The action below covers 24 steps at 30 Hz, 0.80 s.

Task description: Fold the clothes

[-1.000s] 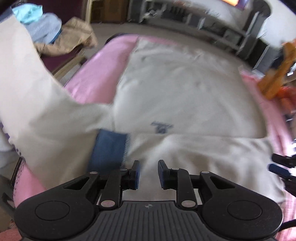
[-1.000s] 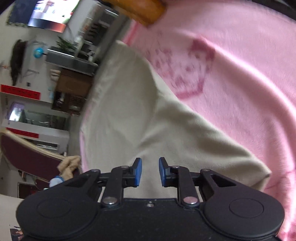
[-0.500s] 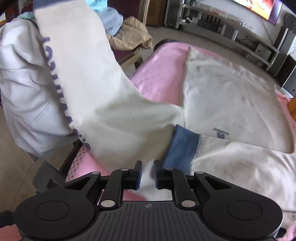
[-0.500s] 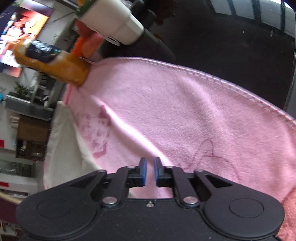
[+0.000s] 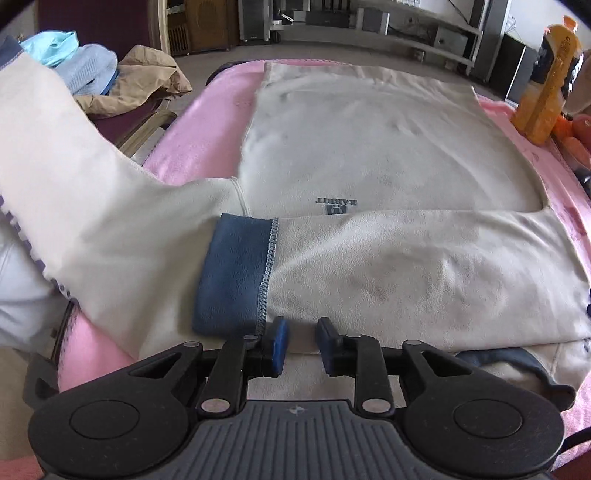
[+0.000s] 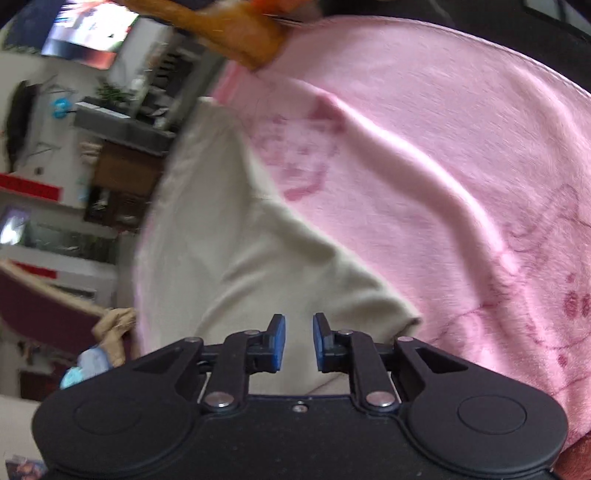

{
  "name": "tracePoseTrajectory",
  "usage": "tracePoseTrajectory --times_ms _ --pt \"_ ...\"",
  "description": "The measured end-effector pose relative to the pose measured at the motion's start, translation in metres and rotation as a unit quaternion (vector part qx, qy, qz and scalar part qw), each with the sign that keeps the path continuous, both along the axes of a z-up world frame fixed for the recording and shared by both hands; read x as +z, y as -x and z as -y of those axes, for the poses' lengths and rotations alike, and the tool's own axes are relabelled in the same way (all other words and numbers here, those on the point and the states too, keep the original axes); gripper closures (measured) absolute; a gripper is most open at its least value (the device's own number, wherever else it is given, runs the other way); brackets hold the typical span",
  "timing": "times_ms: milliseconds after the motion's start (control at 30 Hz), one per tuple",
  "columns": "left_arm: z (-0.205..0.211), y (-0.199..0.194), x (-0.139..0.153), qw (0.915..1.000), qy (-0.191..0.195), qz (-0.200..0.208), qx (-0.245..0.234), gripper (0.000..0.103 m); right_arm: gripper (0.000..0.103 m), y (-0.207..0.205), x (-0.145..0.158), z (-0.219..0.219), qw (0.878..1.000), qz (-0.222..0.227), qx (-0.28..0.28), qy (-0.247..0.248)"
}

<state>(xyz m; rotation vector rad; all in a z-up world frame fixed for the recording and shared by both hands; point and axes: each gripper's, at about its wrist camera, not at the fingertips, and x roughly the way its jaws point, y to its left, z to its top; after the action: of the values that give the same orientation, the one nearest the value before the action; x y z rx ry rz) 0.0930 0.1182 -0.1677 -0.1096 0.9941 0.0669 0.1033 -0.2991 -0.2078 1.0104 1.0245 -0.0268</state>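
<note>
A cream sweatshirt (image 5: 369, 140) lies flat on a pink blanket (image 5: 207, 122). One sleeve (image 5: 424, 277) is folded across its near end, with its blue cuff (image 5: 236, 277) just ahead of my left gripper (image 5: 300, 343). That gripper is open and holds nothing. The other sleeve (image 5: 74, 177) runs up and off to the left past the blanket's edge; what holds it up is hidden. In the right wrist view my right gripper (image 6: 299, 341) is open above the sweatshirt's (image 6: 229, 258) side edge, with the pink blanket (image 6: 461, 166) to its right.
An orange juice bottle (image 5: 546, 74) stands at the blanket's far right and shows blurred as the bottle (image 6: 221, 33) in the right wrist view. A chair with piled clothes (image 5: 92, 74) stands at the left. White cloth (image 5: 18, 288) hangs at the near left. Shelves line the far wall.
The left gripper swung right from the raised sleeve back over the folded sleeve and its jaws widened. The right gripper swung from the blanket's edge back to the sweatshirt and opened.
</note>
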Motion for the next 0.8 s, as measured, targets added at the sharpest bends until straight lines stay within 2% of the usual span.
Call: tracePoseTrajectory --times_ms 33,133,267,367,400,433,500,567,633,667,733,800 --pt "0.002 -0.002 -0.002 1.0000 -0.005 -0.003 -0.003 0.076 0.097 -0.005 -0.006 0.002 1.000 -0.018 -0.004 0.008" --pt "0.002 -0.002 -0.005 0.9999 -0.010 -0.009 -0.007 0.076 0.103 -0.003 -0.015 0.018 0.999 -0.034 -0.015 -0.013" --pt "-0.009 0.004 -0.004 0.9999 -0.002 -0.016 -0.002 0.079 0.103 0.017 -0.013 0.043 0.997 -0.048 -0.063 -0.007" --pt "-0.014 0.009 -0.003 0.9995 -0.016 -0.026 0.010 0.079 0.095 0.033 -0.007 0.057 0.993 -0.059 -0.100 0.033" --pt "-0.016 0.011 0.000 0.9994 -0.019 -0.022 0.017 0.080 0.084 0.035 -0.003 0.057 0.994 -0.040 -0.102 0.026" --pt "-0.018 0.014 0.003 0.9993 -0.022 -0.018 0.025 0.082 0.080 0.037 0.001 0.058 0.994 -0.022 -0.103 0.018" --pt "-0.030 0.023 0.018 0.9989 -0.009 0.011 0.046 0.085 0.080 0.036 0.011 0.056 0.995 0.022 -0.100 -0.005" --pt "-0.045 0.034 0.039 0.9963 0.012 0.048 0.070 0.084 0.078 0.030 0.024 0.047 0.992 0.088 -0.074 -0.053" --pt "-0.059 0.045 0.059 0.9914 0.034 0.085 0.094 0.084 0.076 0.020 0.038 0.033 0.981 0.159 -0.033 -0.110" --pt "-0.067 0.050 0.069 0.9880 0.044 0.104 0.105 0.084 0.071 0.015 0.045 0.026 0.972 0.194 -0.009 -0.136" --pt "-0.082 0.061 0.090 0.9795 0.059 0.141 0.131 0.082 0.063 0.011 0.061 0.013 0.960 0.240 0.026 -0.143" --pt "-0.103 0.066 0.114 0.9684 0.039 0.180 0.168 0.077 0.059 0.006 0.071 -0.001 0.954 0.268 0.040 -0.126"
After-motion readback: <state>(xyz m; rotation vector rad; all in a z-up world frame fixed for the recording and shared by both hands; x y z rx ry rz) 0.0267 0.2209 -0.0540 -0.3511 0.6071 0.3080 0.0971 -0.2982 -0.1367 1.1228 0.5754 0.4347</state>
